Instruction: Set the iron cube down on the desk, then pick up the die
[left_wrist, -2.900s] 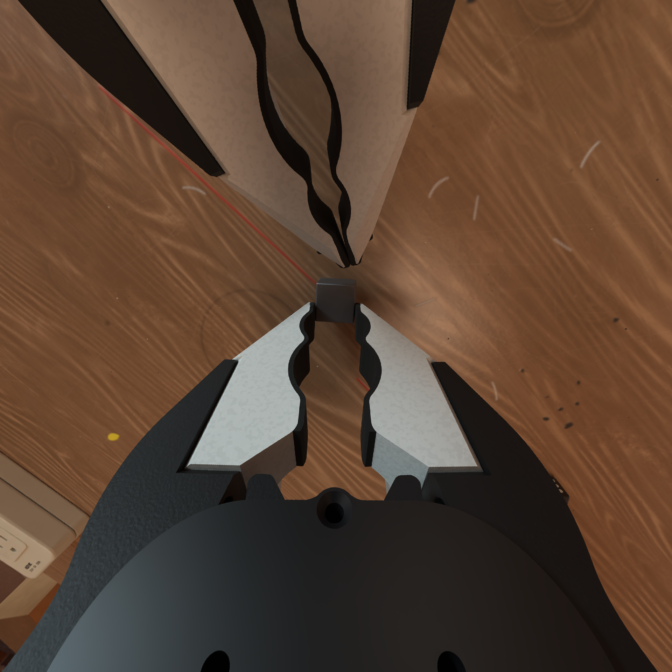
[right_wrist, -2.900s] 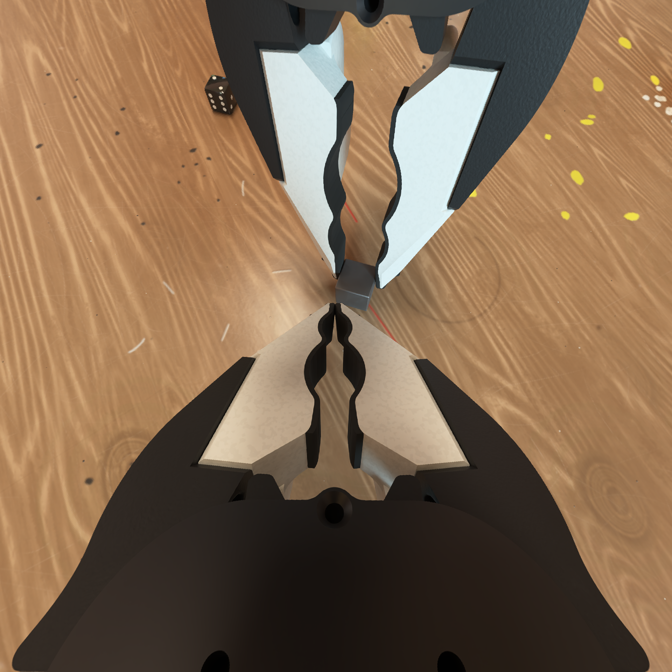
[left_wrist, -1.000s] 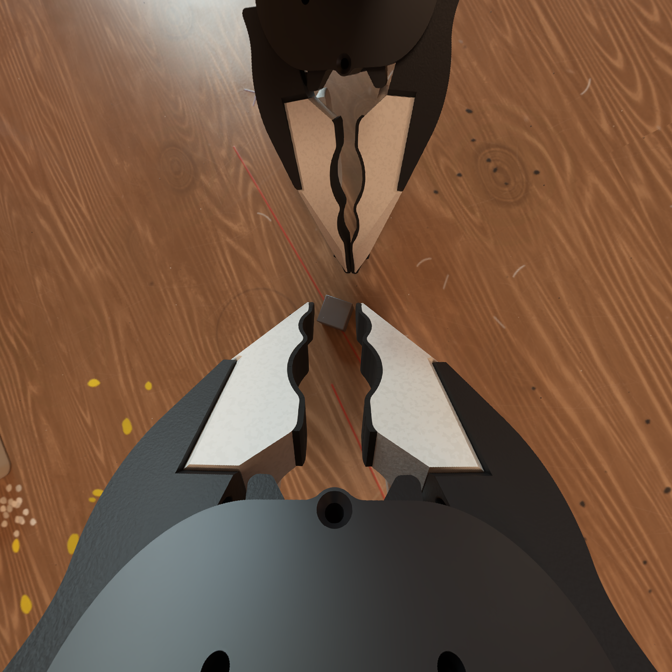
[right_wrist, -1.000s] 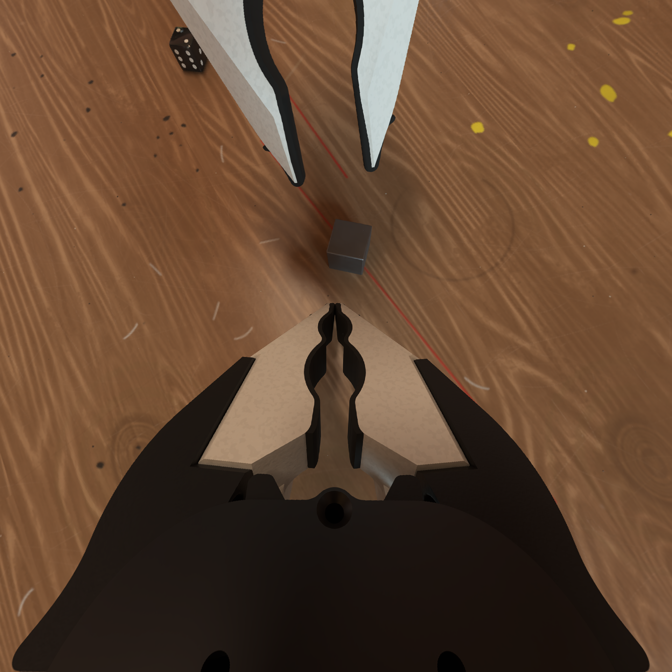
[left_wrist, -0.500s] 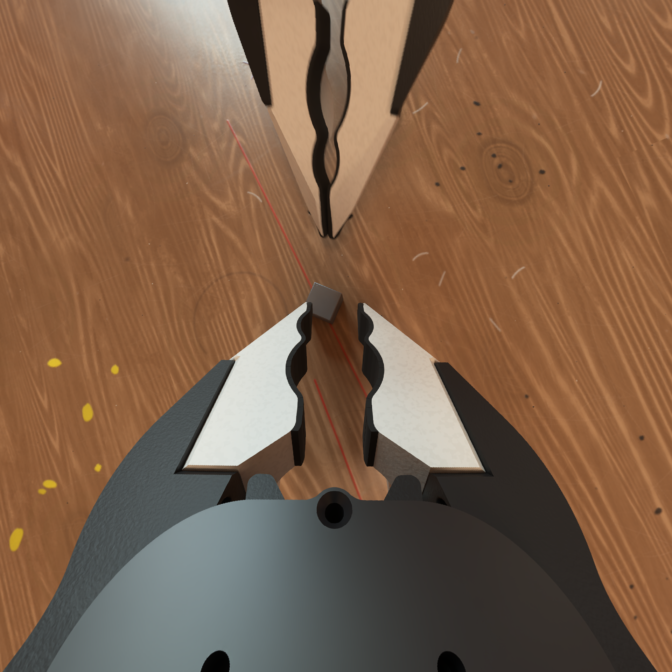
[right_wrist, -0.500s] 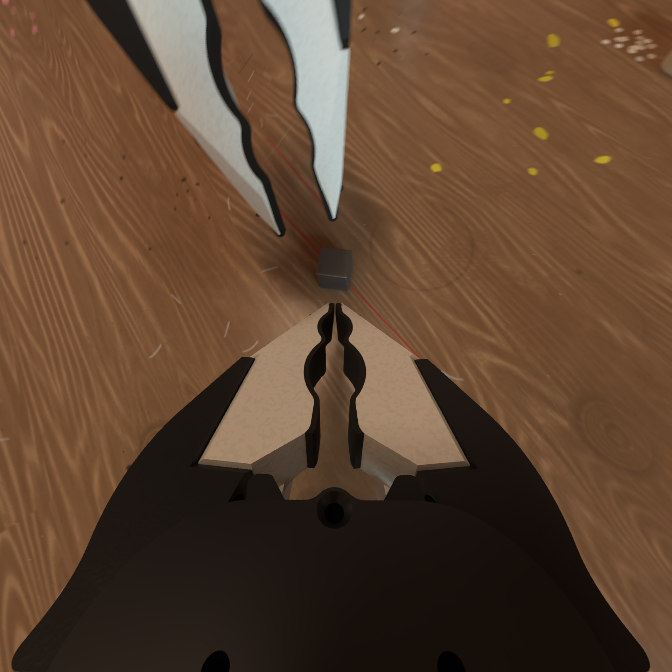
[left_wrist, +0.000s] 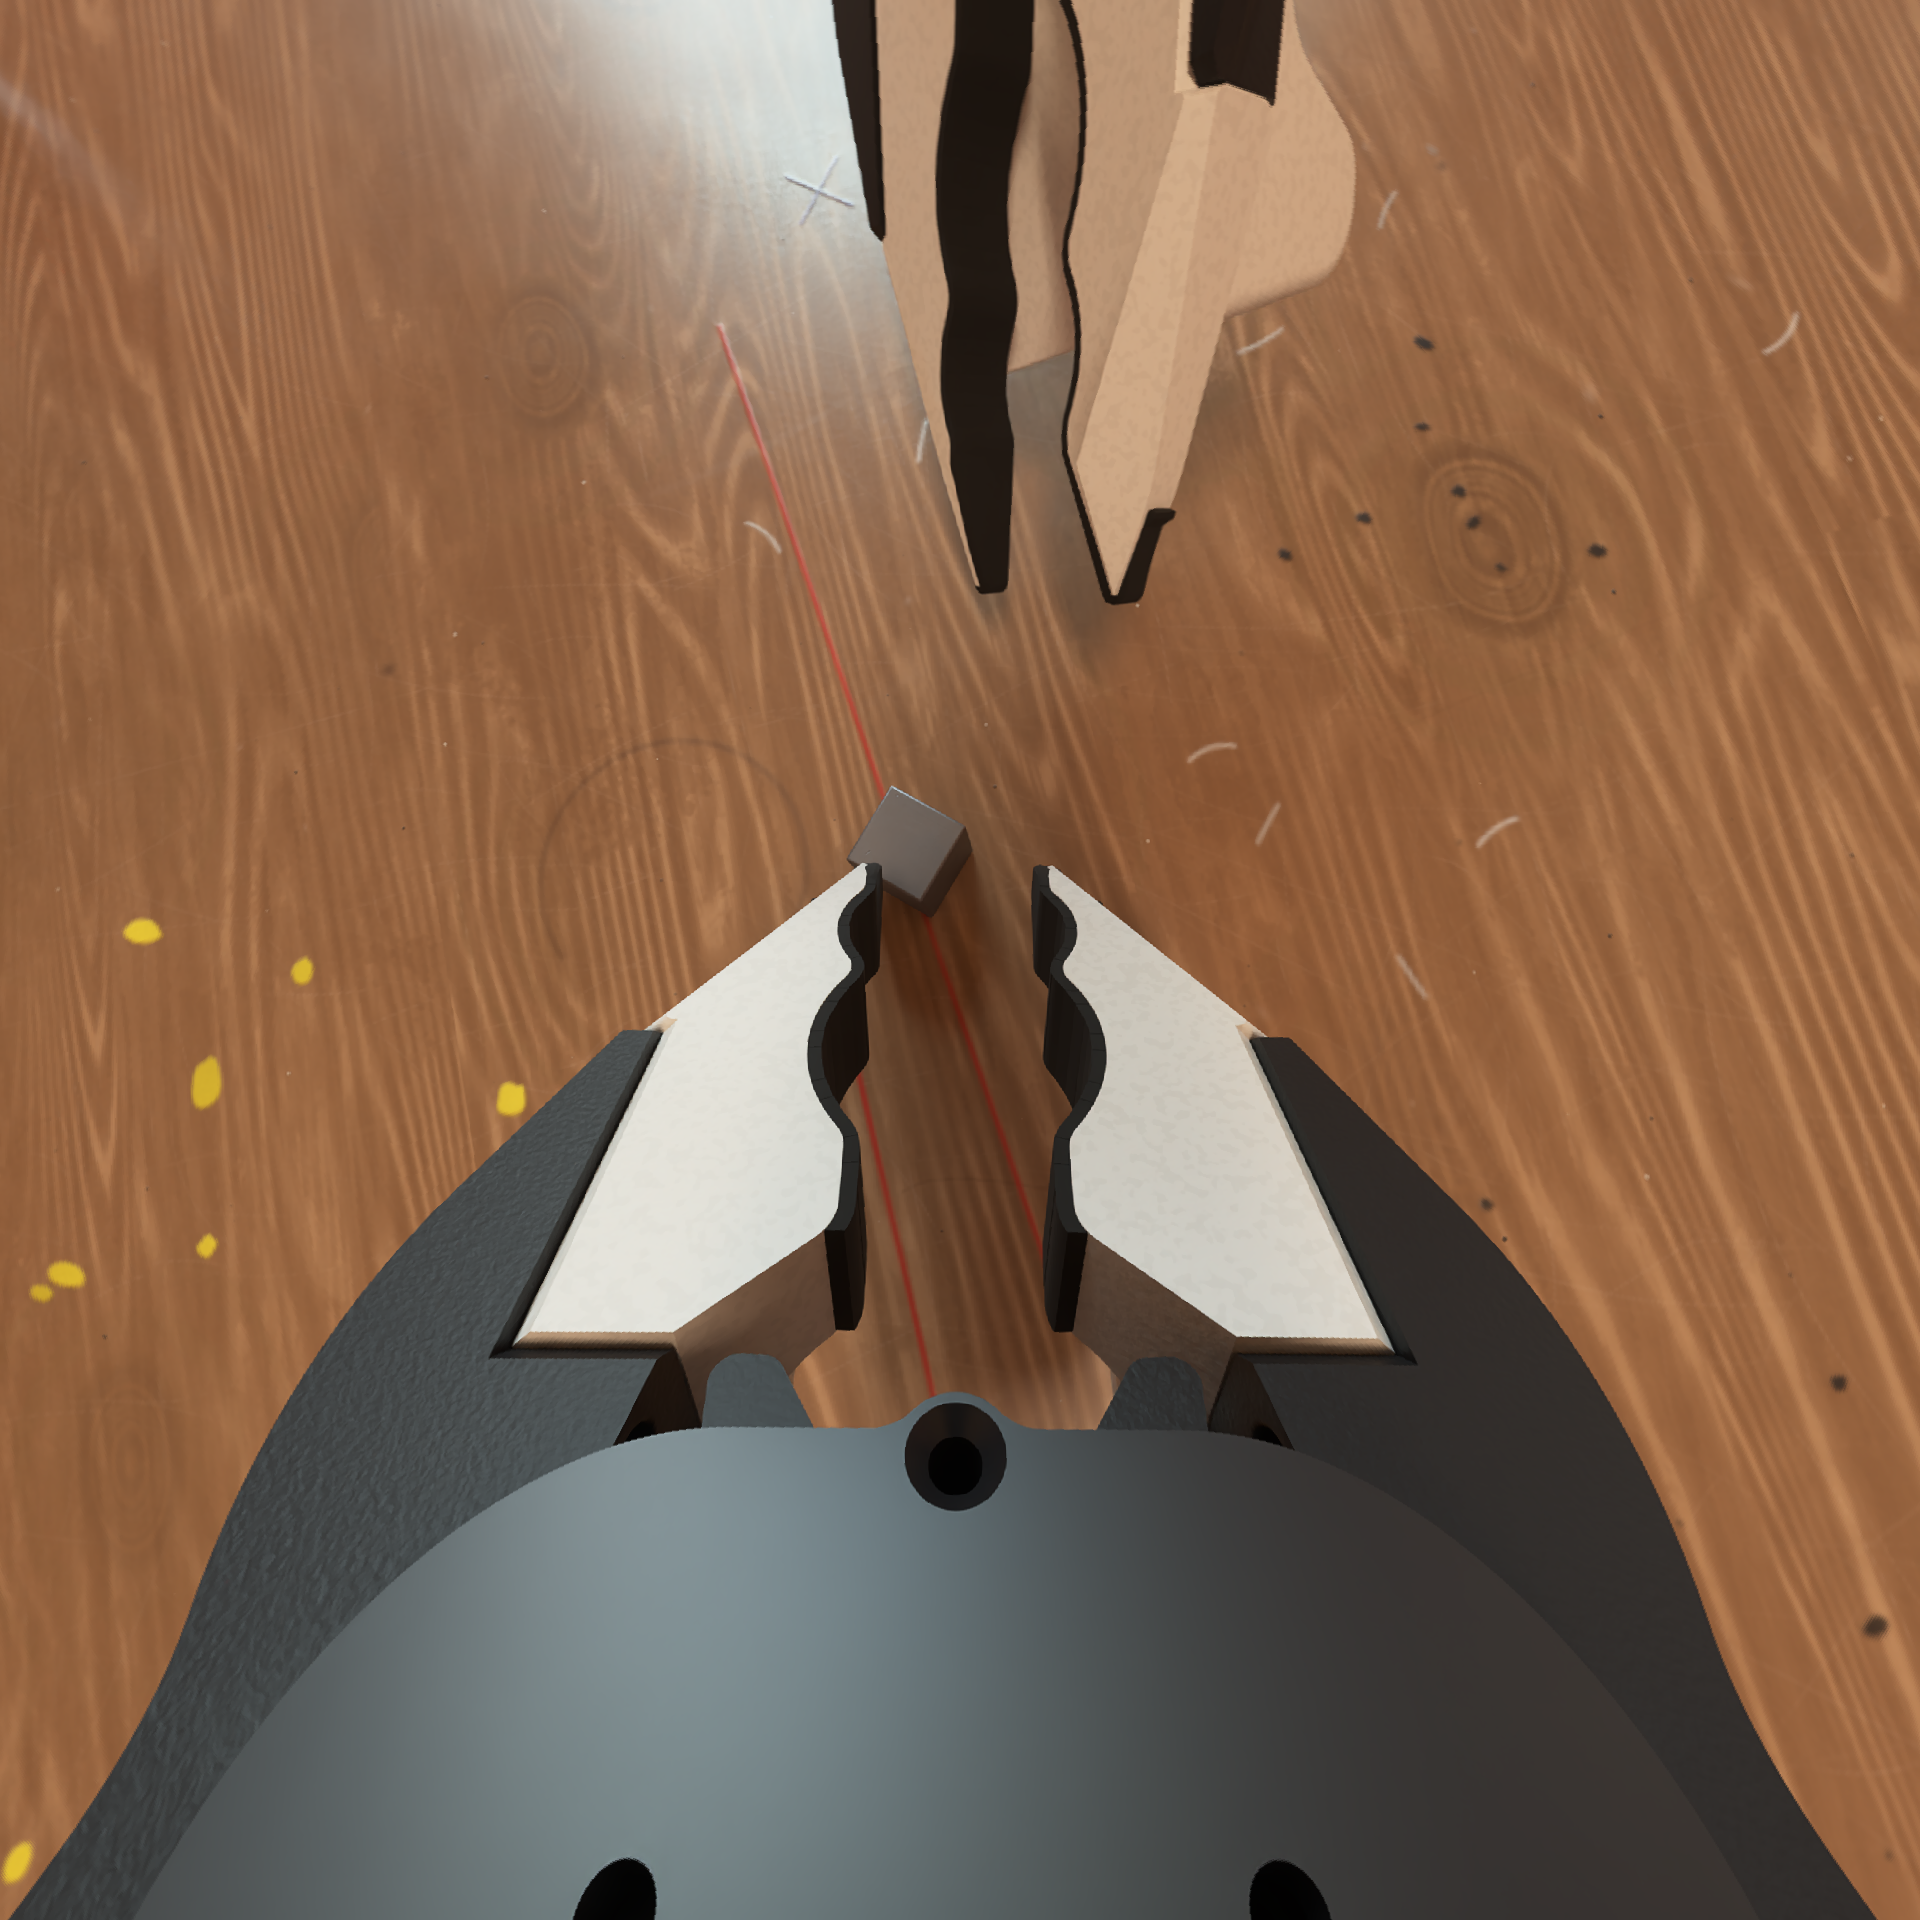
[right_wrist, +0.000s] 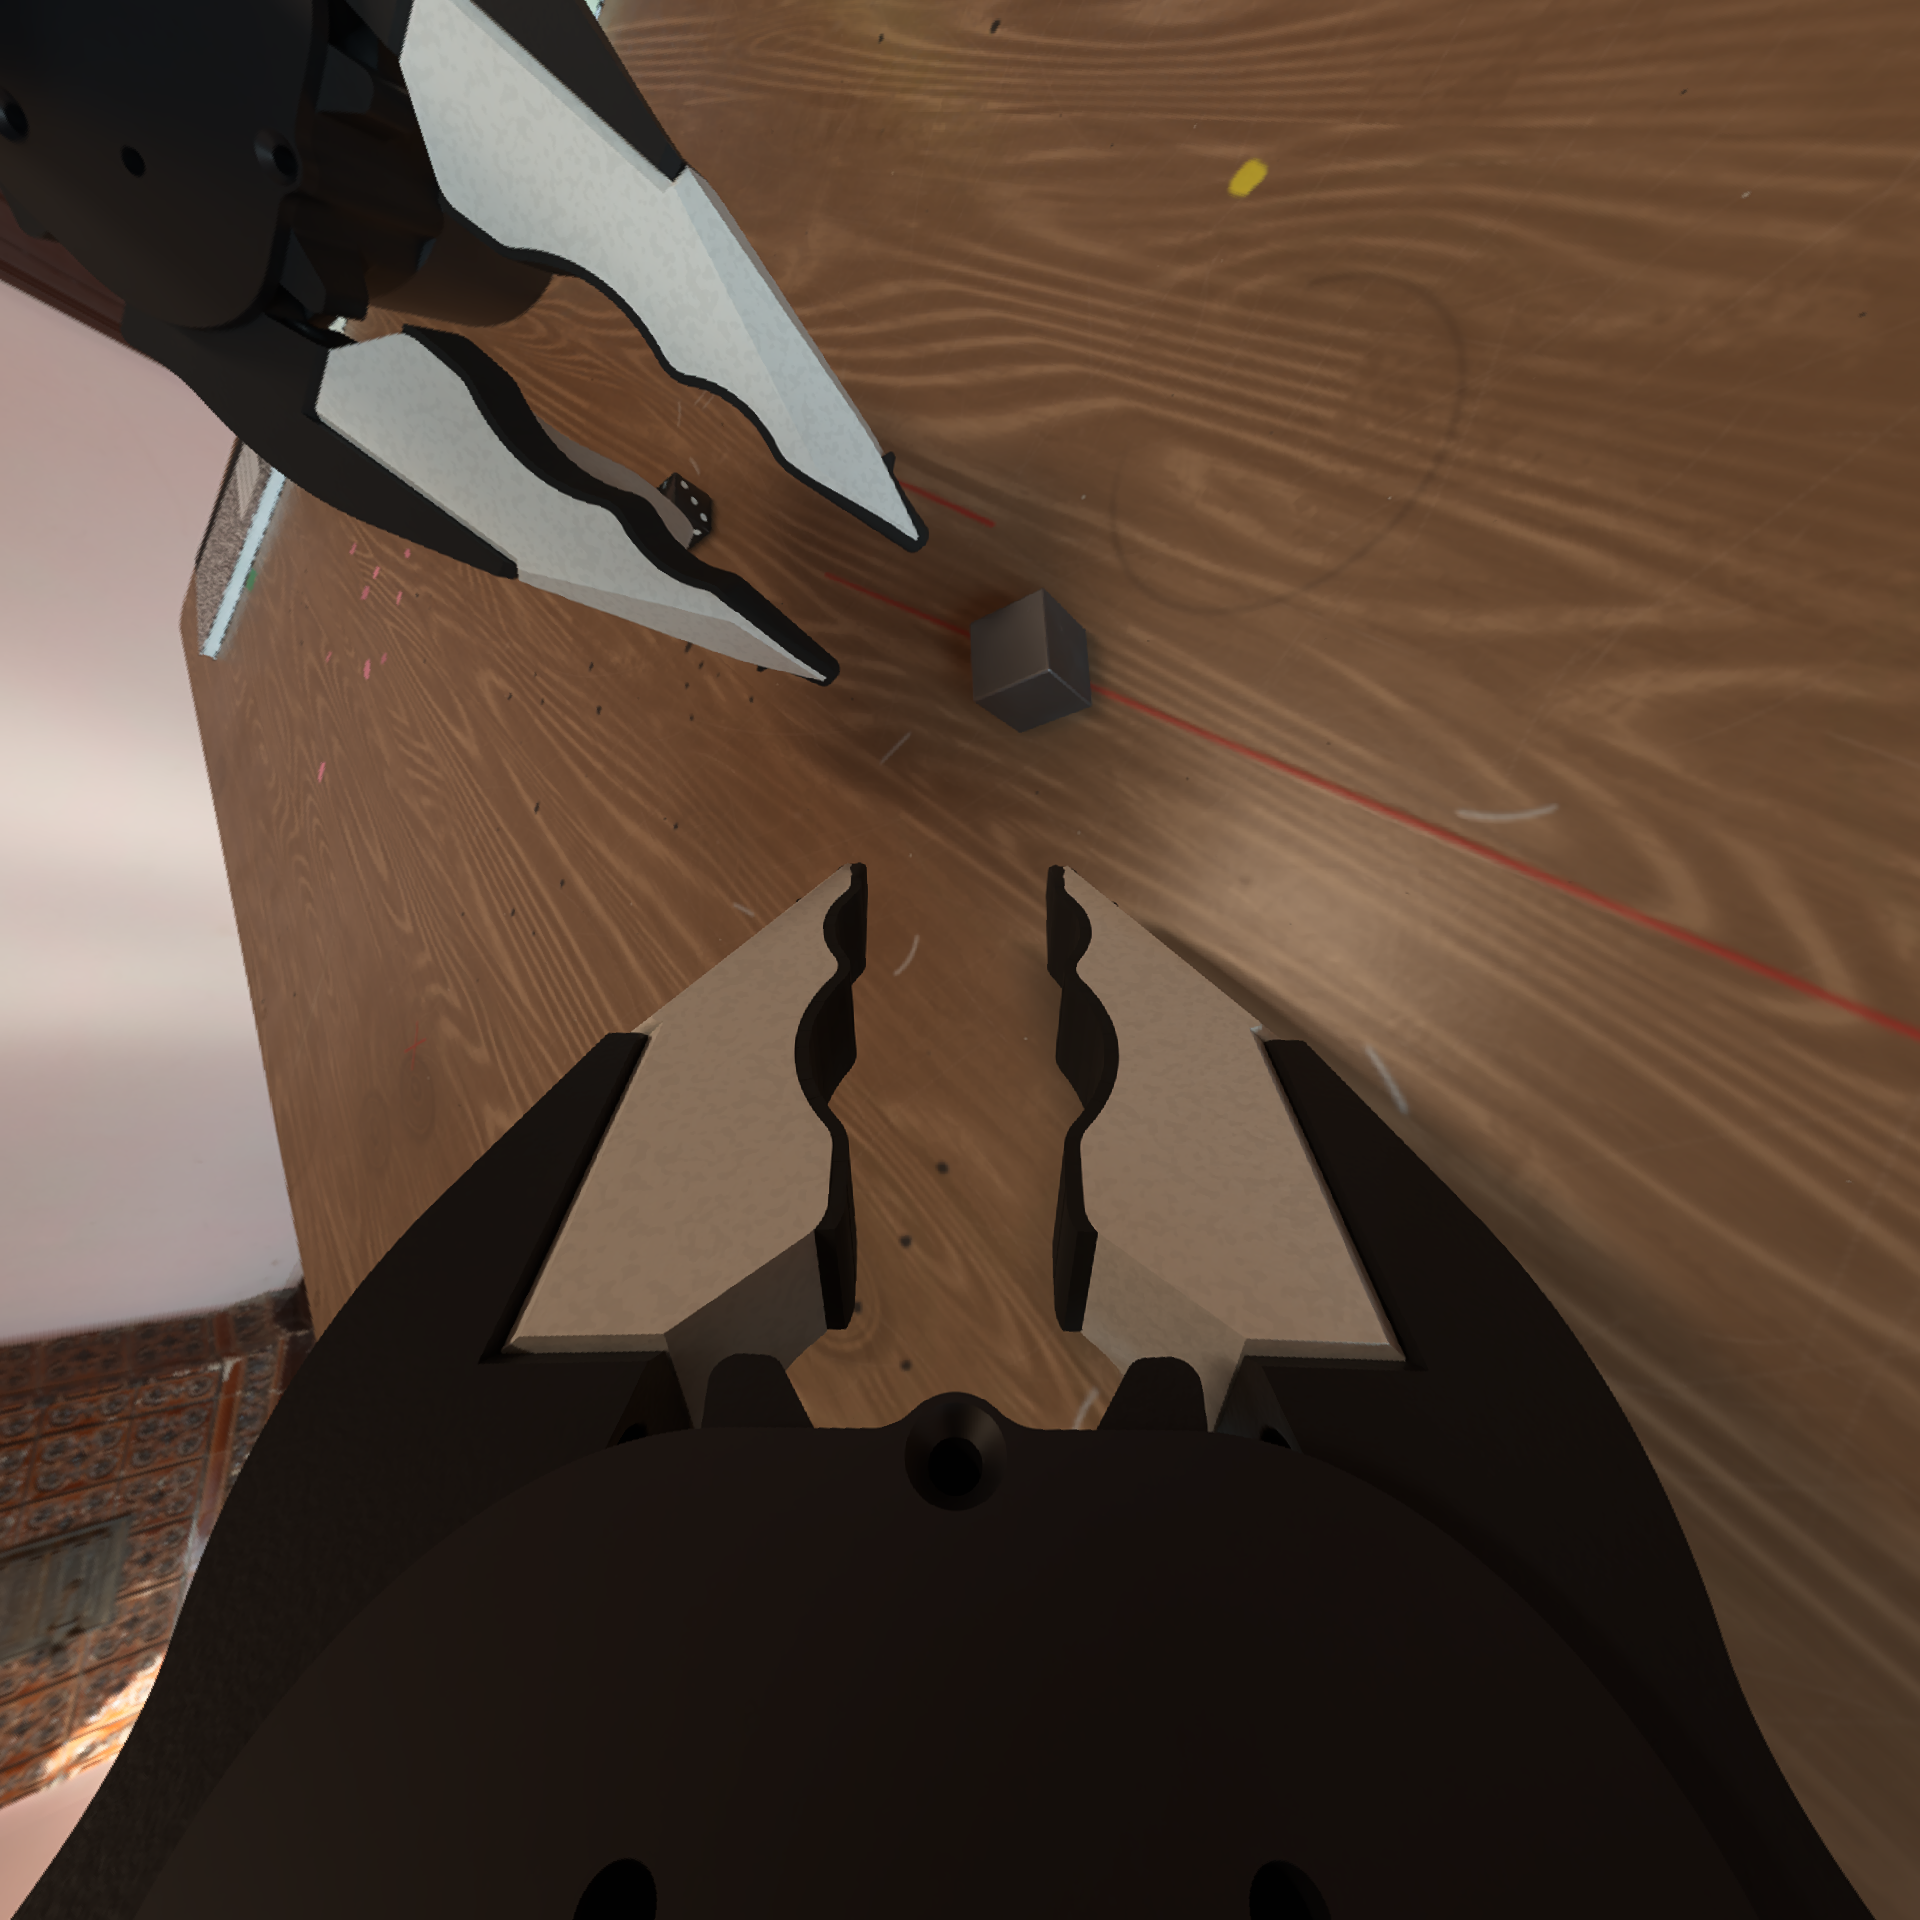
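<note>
The dark grey iron cube (left_wrist: 910, 850) rests on the wooden desk (left_wrist: 416, 623), just beyond my left gripper's left fingertip. My left gripper (left_wrist: 956, 881) is open and empty above it. The cube also shows in the right wrist view (right_wrist: 1029, 660), ahead of my right gripper (right_wrist: 954, 878), which is open and empty. The black die (right_wrist: 688, 506) with white pips lies farther off, partly hidden behind the left gripper's white fingers (right_wrist: 582, 520). The right gripper's tan fingers (left_wrist: 1132, 395) hang beyond the cube in the left wrist view.
A thin red line (right_wrist: 1455, 821) crosses the desk under the cube. Yellow specks (left_wrist: 206, 1081) lie at the left, black specks (left_wrist: 1475, 520) around a knot at the right. The desk's edge (right_wrist: 223, 831) and a patterned floor (right_wrist: 104, 1455) show at the right wrist view's left.
My right gripper has opened, turned and pulled back from the cube. My left gripper, which let the cube go earlier, stays open and has drifted slightly right of it. The cube sits still.
</note>
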